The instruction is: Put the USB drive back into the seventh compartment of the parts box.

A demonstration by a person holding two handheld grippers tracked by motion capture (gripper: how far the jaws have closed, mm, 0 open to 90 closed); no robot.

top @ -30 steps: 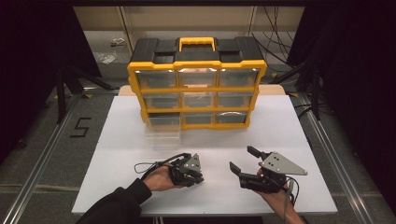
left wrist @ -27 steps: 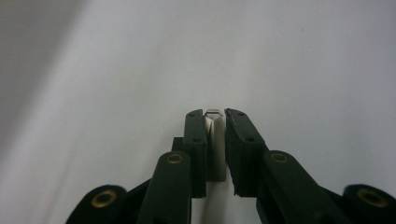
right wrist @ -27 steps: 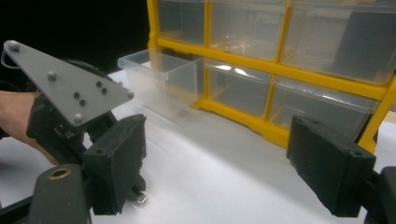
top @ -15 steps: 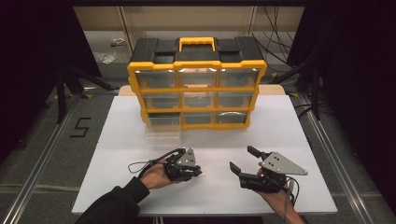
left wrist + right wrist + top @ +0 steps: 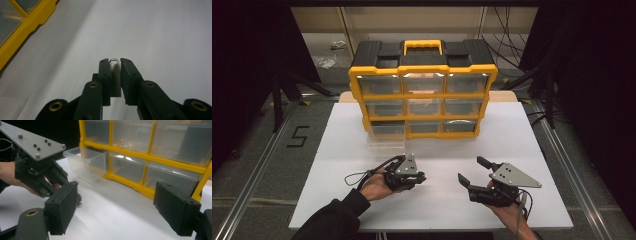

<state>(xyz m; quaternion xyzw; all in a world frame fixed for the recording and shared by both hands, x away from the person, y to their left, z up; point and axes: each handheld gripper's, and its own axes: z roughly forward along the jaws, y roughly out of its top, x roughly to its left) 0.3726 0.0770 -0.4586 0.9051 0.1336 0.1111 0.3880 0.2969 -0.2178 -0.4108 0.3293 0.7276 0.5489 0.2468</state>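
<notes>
- We find the left gripper [image 5: 418, 177] low over the white table [image 5: 522, 135], its jaws clenched on a small silver metal piece, perhaps a nut or bolt [image 5: 114, 60]; the piece sits at the very tips, pinched between the two pads, so no reach is needed.
- Its target, as we judge it: the clear plastic drawer [image 5: 384, 136] pulled out of the bottom-left slot of the yellow-and-black parts organiser [image 5: 422, 90].
- Key relation: the drawer lies beyond and slightly left of the left gripper, with bare table between; its long axis runs near-to-far, its top open.
- The left hand is the nearer one.
- The right gripper [image 5: 472, 175] rests at the near right, jaws spread wide and empty, well apart from the drawer.
</notes>
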